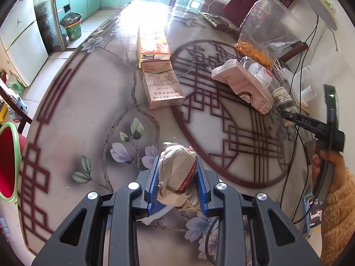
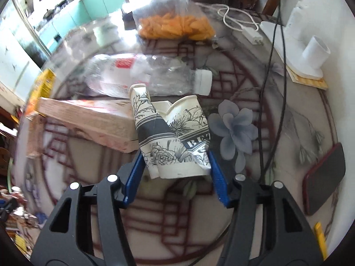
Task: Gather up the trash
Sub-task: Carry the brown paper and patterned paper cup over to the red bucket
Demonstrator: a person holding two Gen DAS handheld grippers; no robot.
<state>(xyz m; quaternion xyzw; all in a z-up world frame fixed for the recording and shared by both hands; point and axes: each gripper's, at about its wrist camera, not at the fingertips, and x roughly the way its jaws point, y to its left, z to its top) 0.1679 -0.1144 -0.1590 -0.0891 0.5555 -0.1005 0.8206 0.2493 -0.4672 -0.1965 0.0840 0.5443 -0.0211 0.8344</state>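
Note:
My left gripper (image 1: 177, 178) is shut on a crumpled brown paper wad (image 1: 177, 175) with red print, held just above the patterned table (image 1: 73, 119). My right gripper (image 2: 175, 166) has its blue pads on both sides of a crushed paper cup (image 2: 175, 137) with black flower print; the pads touch its base. The right gripper also shows at the right of the left wrist view (image 1: 288, 114), at the cup (image 1: 285, 98). A crushed clear plastic bottle (image 2: 150, 77) lies behind the cup.
A pink carton (image 2: 93, 119) lies left of the cup, and two more cartons (image 1: 162, 86) lie mid-table. A bag of orange snacks (image 2: 175, 26), a dark phone (image 2: 324, 177), a black cable (image 2: 268, 88) and a white charger (image 2: 250, 33) are on the table. A red basin with a green rim (image 1: 8, 161) is at the left.

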